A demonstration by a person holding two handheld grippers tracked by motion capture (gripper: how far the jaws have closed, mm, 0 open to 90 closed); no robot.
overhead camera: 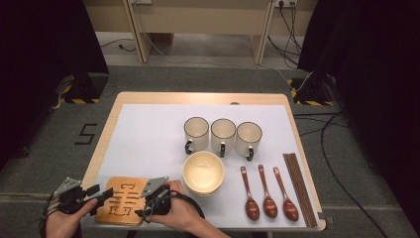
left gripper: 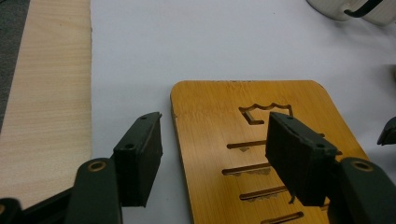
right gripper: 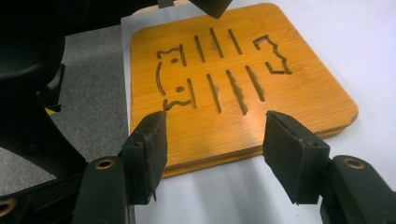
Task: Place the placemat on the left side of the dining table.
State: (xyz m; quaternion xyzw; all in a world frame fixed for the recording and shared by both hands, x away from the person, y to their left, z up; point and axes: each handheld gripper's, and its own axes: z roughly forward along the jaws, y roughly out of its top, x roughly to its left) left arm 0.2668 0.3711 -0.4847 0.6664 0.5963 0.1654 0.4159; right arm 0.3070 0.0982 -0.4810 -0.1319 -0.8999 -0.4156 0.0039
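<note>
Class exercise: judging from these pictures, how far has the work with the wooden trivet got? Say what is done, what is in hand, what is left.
Done: the wooden trivet lies flat at the table's near left corner, and both grippers have closed in on it.

In hand: the left gripper and the right gripper stand open at opposite edges of it, neither clamping.

Left: gripping and lifting. The bowls, mugs and spoons look untouched.
</note>
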